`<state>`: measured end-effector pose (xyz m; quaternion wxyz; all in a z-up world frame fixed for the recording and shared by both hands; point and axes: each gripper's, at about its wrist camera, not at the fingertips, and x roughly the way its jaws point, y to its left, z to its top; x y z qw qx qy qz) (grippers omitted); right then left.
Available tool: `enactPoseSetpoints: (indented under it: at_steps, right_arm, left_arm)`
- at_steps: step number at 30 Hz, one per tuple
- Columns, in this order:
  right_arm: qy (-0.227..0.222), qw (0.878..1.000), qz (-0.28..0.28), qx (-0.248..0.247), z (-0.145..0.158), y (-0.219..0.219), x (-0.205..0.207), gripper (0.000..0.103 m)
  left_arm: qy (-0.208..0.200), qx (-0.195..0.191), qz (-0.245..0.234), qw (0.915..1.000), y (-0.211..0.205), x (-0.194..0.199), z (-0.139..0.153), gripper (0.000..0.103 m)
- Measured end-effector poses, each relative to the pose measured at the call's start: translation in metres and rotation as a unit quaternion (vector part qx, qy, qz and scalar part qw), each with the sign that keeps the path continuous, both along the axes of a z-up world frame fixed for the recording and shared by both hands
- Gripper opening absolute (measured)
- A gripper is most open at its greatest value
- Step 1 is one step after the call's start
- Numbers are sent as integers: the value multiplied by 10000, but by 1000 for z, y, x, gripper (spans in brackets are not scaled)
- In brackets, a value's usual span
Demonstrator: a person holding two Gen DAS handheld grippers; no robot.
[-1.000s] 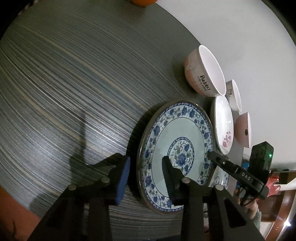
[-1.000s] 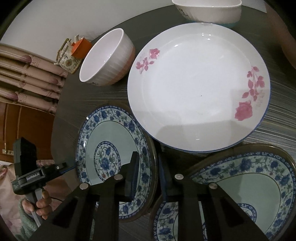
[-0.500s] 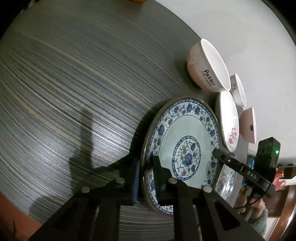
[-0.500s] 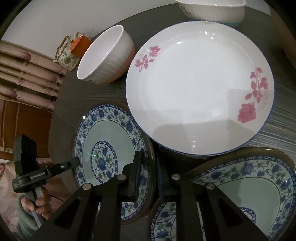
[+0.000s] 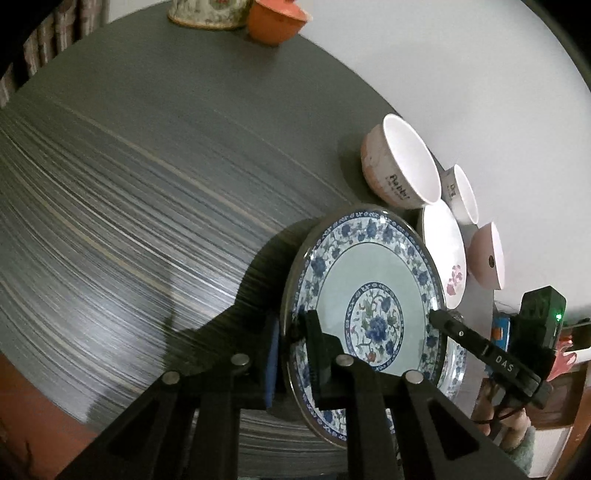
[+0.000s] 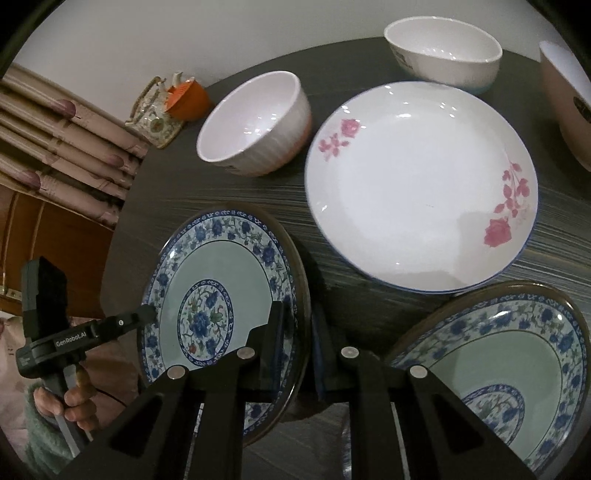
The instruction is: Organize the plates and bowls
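Note:
A blue-and-white floral plate (image 5: 373, 314) (image 6: 221, 295) is lifted off the dark table, held at opposite rims. My left gripper (image 5: 291, 354) is shut on its near rim. My right gripper (image 6: 299, 343) is shut on the other rim. A second blue floral plate (image 6: 509, 373) lies on the table at the lower right of the right wrist view. A white plate with pink roses (image 6: 421, 184) (image 5: 445, 251) lies beyond it. Pink-sided bowls (image 6: 255, 122) (image 5: 400, 166) and a white bowl (image 6: 443, 51) stand around it.
A floral teapot (image 6: 155, 118) and an orange lid (image 6: 186, 98) stand at the table's far edge, also seen in the left wrist view (image 5: 275, 20). The round dark table (image 5: 129, 184) stretches left. Curtains and a wooden cabinet stand beyond the table.
My left gripper closed on the plate's rim; it was open a second ago. Both grippers have raised the plate off the table and tilted it.

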<state>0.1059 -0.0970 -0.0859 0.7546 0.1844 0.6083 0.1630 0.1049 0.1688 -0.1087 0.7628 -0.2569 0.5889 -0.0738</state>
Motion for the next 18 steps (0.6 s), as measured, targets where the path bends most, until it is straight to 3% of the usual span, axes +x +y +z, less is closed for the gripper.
enactPoseSetpoints:
  at_steps: [8,18]
  right_arm:
    - [-44,9999,-97,117,8,20,-17,14]
    - [76,9995,-195,226,-4,48,-32,14]
  left_arm:
    - [-111,390,-196,9990,14,2,12,14]
    - [-88,521,-271,9982,36,-1,5,14]
